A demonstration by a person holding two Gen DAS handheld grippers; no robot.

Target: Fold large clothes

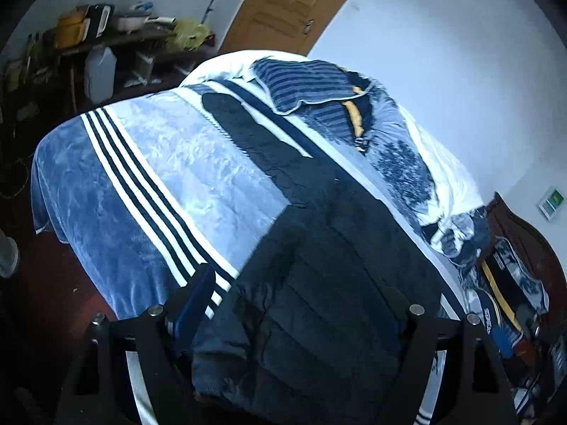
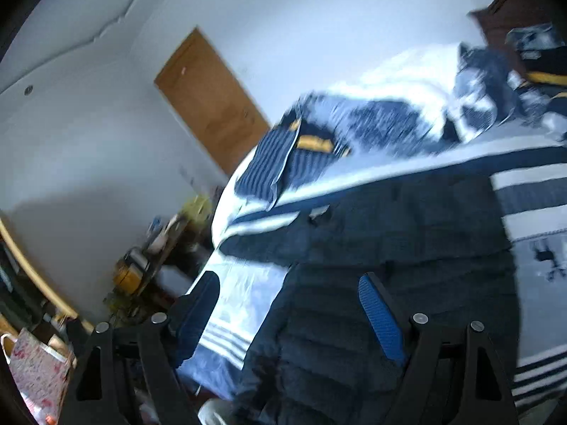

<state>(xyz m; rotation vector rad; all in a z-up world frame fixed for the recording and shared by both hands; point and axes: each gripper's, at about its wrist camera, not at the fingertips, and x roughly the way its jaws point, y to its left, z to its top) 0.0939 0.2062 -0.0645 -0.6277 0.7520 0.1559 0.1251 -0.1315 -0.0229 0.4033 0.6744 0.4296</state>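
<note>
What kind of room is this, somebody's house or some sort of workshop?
Most likely a bedroom in a home. A bed covered by a blue and white striped blanket fills the view, with a dark quilted jacket spread on it, a wooden door behind, and a cluttered side table by the wall.

The dark navy quilted puffer jacket (image 1: 319, 283) runs off the left wrist view's edge at 6 o'clock, so its lower hem is cut off, and it covers the left tool's (image 1: 294, 304) finger at 4 o'clock, leaving only the finger at 8 o'clock plain. The cluttered dark wooden shelf (image 1: 106, 46) at 10 o'clock holds boxes and bottles too small and smeared to name. The right wrist view is motion-blurred throughout: the striped blue folded bedding (image 2: 283, 163) near the centre loses its edges, and the pink-patterned white paper bag (image 2: 35, 372) at 8 o'clock is cropped by the frame.
</note>
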